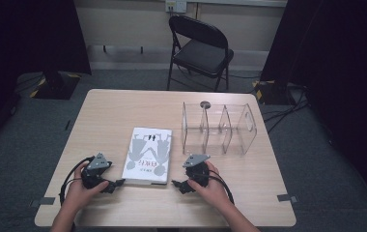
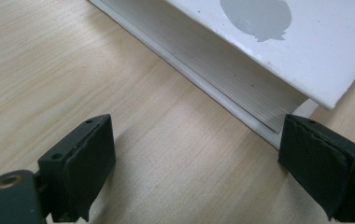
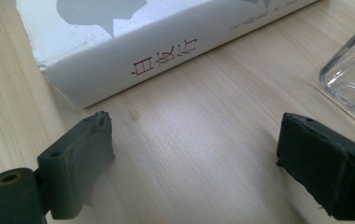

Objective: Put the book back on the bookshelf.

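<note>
On a pale wooden worktop (image 1: 109, 111), a white book (image 1: 148, 155) lies flat between two hand-held tools, the left gripper (image 1: 115, 184) just off its near left corner and the right gripper (image 1: 177, 184) just off its near right corner by the spine, both with jaws spread wide and holding nothing. This looks like the approach before a grasp; the next move would call for bringing the jaws onto the book's edges. Beyond the book and to its right stands a clear divided organizer (image 1: 218, 127), its compartments empty.

black folding chair (image 1: 200, 48) behind wooden table (image 1: 109, 111), grey carpet floor (image 1: 22, 140), dark curtains (image 1: 32, 34) at sides
</note>
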Motion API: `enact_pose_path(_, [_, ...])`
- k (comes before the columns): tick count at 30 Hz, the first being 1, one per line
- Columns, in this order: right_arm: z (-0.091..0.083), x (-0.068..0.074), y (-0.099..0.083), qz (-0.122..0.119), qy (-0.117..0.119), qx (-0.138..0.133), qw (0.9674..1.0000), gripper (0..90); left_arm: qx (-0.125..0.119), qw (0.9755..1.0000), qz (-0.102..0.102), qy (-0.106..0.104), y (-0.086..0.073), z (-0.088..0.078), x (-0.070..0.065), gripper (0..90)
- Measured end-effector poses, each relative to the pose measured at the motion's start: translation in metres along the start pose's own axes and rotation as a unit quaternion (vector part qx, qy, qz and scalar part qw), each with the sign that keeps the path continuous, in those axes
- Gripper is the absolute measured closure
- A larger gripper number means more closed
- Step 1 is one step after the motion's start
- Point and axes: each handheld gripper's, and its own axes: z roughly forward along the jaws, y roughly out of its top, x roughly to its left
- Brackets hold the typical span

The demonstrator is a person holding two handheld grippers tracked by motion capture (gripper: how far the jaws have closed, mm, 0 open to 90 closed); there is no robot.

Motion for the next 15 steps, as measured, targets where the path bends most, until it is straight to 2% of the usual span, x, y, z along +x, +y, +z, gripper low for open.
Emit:
enact_pose_path(1, [0.0, 0.0, 0.0, 0.0, 0.0, 0.0, 1.0, 9.9, 0.001, 1.0, 0.0, 0.001, 0.0, 0.0, 0.0, 10.2])
enact_pose_path(3, [0.0, 0.002, 0.0, 0.006, -0.002, 0.001, 1.0, 9.9, 0.007, 0.9999, 0.002, -0.011, 0.0, -0.001, -0.003, 9.1])
enact_pose_path(6, [0.001, 0.003, 0.001, -0.002, 0.004, 0.0, 1.0, 9.8, 0.027, 0.9985, 0.029, -0.037, 0.002, -0.004, -0.008, 8.6])
enact_pose_path(7, [0.003, 0.004, 0.002, -0.016, 0.017, -0.002, 0.9997, 9.8, 0.028, 0.998, 0.037, -0.042, 0.002, -0.004, -0.009, 8.6])
enact_pose_path(8, [0.003, 0.006, 0.003, -0.018, 0.022, 0.0, 0.9996, 9.8, 0.028, 0.9979, 0.04, -0.042, 0.002, -0.001, -0.014, 7.8])
enact_pose_path(9, [0.005, 0.009, 0.005, -0.023, 0.028, 0.0, 0.9993, 9.8, 0.025, 0.9981, 0.033, -0.044, 0.003, 0.002, -0.017, 2.8])
enact_pose_path(10, [0.007, 0.012, 0.007, -0.034, 0.037, -0.003, 0.9987, 9.9, 0.026, 0.9978, 0.038, -0.048, 0.005, 0.004, -0.019, 1.9])
enact_pose_path(11, [0.009, 0.013, 0.008, -0.034, 0.039, -0.006, 0.9986, 9.8, 0.03, 0.9972, 0.047, -0.05, 0.008, 0.005, -0.02, 4.5])
enact_pose_path(12, [0.009, 0.015, 0.009, -0.035, 0.041, -0.002, 0.9985, 9.9, 0.021, 0.9971, 0.05, -0.053, 0.012, 0.006, -0.022, 10.1])
enact_pose_path(13, [0.01, 0.016, 0.009, -0.038, 0.042, -0.004, 0.9984, 10.0, 0.021, 0.9971, 0.05, -0.053, 0.012, 0.006, -0.022, 19.6])
enact_pose_path(15, [0.011, 0.018, 0.01, -0.038, 0.044, -0.001, 0.9983, 10.0, 0.008, 0.9981, 0.037, -0.049, 0.014, 0.008, -0.024, 22.7])
